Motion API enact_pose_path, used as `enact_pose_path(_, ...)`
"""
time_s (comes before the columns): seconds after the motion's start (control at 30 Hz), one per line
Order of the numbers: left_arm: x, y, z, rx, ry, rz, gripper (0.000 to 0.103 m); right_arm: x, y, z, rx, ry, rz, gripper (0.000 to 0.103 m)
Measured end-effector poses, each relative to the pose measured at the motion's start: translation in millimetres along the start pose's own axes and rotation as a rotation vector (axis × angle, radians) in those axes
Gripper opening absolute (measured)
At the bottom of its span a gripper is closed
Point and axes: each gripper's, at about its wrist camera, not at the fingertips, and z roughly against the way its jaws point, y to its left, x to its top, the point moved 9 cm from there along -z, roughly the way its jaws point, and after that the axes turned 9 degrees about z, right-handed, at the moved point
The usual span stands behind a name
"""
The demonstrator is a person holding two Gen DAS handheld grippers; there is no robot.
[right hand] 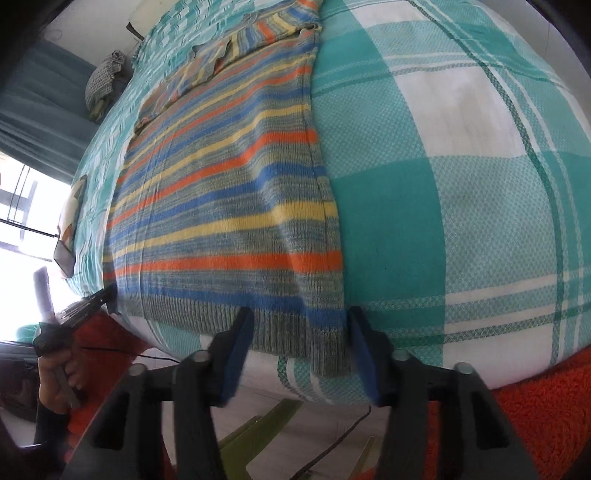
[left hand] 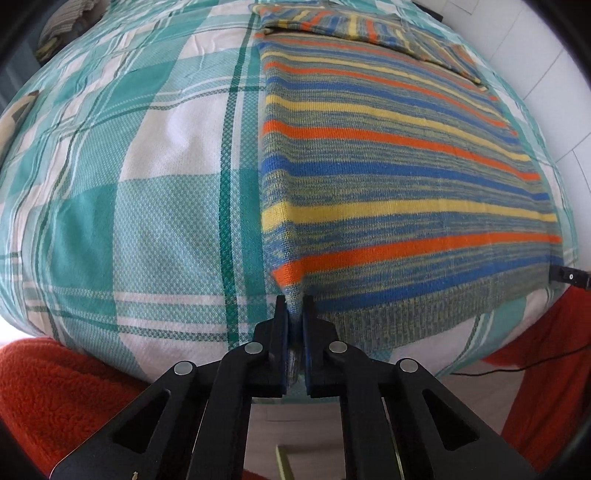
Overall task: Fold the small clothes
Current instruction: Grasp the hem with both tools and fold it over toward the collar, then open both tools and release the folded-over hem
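A knitted sweater point(left hand: 388, 177) with orange, yellow and blue stripes lies flat on a bed, its sleeves folded across the far end point(left hand: 351, 26). My left gripper point(left hand: 294, 302) is shut on the near left corner of its ribbed hem, and the knit bunches up between the blue pads. In the right wrist view the sweater point(right hand: 229, 206) runs away from me. My right gripper point(right hand: 301, 317) stands open astride the hem's near right corner, with its pads clear of the cloth. The left gripper point(right hand: 107, 293) shows at the hem's far corner, held by a hand point(right hand: 59, 376).
The bed is covered with a teal and white checked sheet point(left hand: 147, 184) point(right hand: 461, 184). A red fleecy blanket point(left hand: 55, 387) point(right hand: 535, 406) hangs below the bed's near edge. A crumpled checked garment point(right hand: 103, 77) lies at the far left, by a bright window point(right hand: 22, 206). A black cable point(left hand: 517, 365) trails on the floor.
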Motion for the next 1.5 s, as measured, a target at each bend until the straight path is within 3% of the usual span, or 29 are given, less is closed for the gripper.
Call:
enact_pose_path(0.03, 1, -1, 5, -0.032, 0.009, 0.011, 0.003, -4, 7, -5, 0.005, 0.029, 0.026, 0.007)
enact_pose_path(0.13, 22, 0, 29, -0.2, 0.008, 0.123, 0.003, 7, 21, 8, 0.048, 0.006, 0.062, 0.007)
enact_pose_path(0.23, 74, 5, 49, -0.305, -0.053, 0.196, 0.003, 49, 24, 34, 0.074, -0.095, 0.064, 0.007)
enact_pose_path(0.3, 120, 8, 50, -0.336, -0.098, 0.239, 0.003, 92, 21, 48, 0.075, -0.165, 0.074, 0.007)
enact_pose_path(0.47, 241, 14, 24, -0.318, -0.166, 0.316, 0.003, 209, 0, 54, 0.065, -0.301, 0.046, 0.007)
enact_pose_path(0.63, 331, 4, -9, -0.278, -0.167, 0.317, 0.003, 320, -30, 35, 0.088, -0.338, -0.054, 0.007)
enact_pose_path(0.8, 391, -9, -46, -0.235, -0.144, 0.313, 0.006, 388, -63, 5, 0.095, -0.32, -0.119, 0.007)
enact_pose_path(0.9, 419, 0, -60, -0.204, -0.161, 0.368, 0.02, 414, -83, -8, 0.164, -0.383, -0.197, 0.012)
enact_pose_path(0.93, 427, 9, -61, -0.182, -0.178, 0.408, 0.033, 421, -90, -9, 0.177, -0.414, -0.231, 0.022)
enact_pose_path(1.0, 437, 27, -53, -0.17, -0.237, 0.482, 0.043, 430, -104, -4, 0.2, -0.477, -0.306, 0.041)
enact_pose_path(1.07, 438, 37, -38, -0.189, -0.29, 0.517, 0.044, 433, -110, 10, 0.207, -0.541, -0.325, 0.041)
enact_pose_path(1.17, 424, 32, -18, -0.176, -0.339, 0.438, 0.044, 430, -88, 26, 0.142, -0.531, -0.158, 0.041)
enact_pose_path(1.27, 387, 8, -8, -0.212, -0.326, 0.313, 0.049, 414, -42, 23, 0.106, -0.425, 0.069, 0.04)
enact_pose_path(1.3, 374, -9, -14, -0.235, -0.276, 0.24, 0.055, 404, -25, 16, 0.1, -0.372, 0.136, 0.04)
enact_pose_path(1.4, 349, -58, -59, -0.208, -0.071, 0.034, 0.056, 380, 13, -38, 0.074, -0.121, 0.273, 0.04)
enact_pose_path(1.47, 371, -66, -73, -0.165, -0.086, 0.052, 0.053, 390, 21, -70, 0.015, -0.054, 0.295, 0.04)
enact_pose_path(1.5, 389, -62, -72, -0.167, -0.116, 0.115, 0.052, 405, 19, -78, -0.024, -0.096, 0.273, 0.04)
